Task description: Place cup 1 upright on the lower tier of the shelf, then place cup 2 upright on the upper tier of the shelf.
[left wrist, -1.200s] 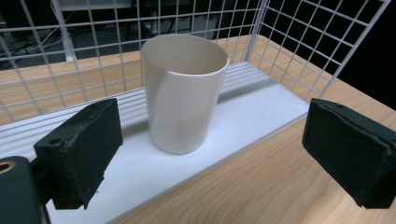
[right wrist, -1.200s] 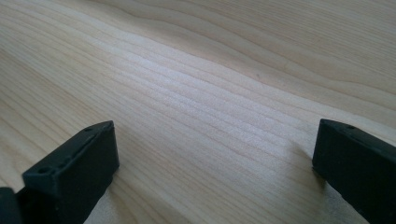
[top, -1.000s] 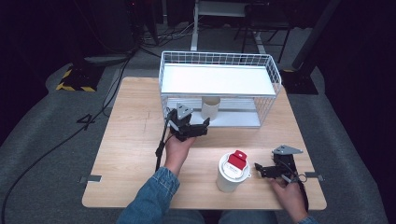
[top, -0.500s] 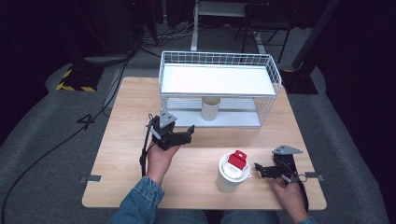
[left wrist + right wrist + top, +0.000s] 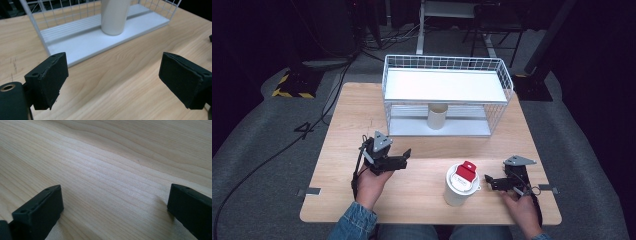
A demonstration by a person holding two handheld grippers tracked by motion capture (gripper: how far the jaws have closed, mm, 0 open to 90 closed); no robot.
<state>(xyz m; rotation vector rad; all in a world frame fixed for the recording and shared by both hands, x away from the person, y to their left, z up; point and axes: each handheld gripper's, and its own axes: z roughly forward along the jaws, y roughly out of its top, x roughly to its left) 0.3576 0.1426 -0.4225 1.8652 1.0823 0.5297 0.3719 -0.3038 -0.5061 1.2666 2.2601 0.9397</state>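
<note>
Cream cup: stands upright on the lower white shelf of the wire rack, under the upper shelf, near the middle; in the left gripper view it rises straight ahead of the jaws, well beyond them.
Left gripper: held above the bare wood in front of the rack's left part, apart from the cup; jaws spread with nothing between them, having just been closing a little.
Left hand: grips the gripper body from below, denim sleeve at the table's near edge.
Right gripper: low over the table at the near right, jaws wide apart and empty, only wood grain between them.
White tumbler: upright with a red flip lid, just left of the right gripper, not touching it.
Wire rack: white, two shelves, at the table's far side.
Table: light wood.
</note>
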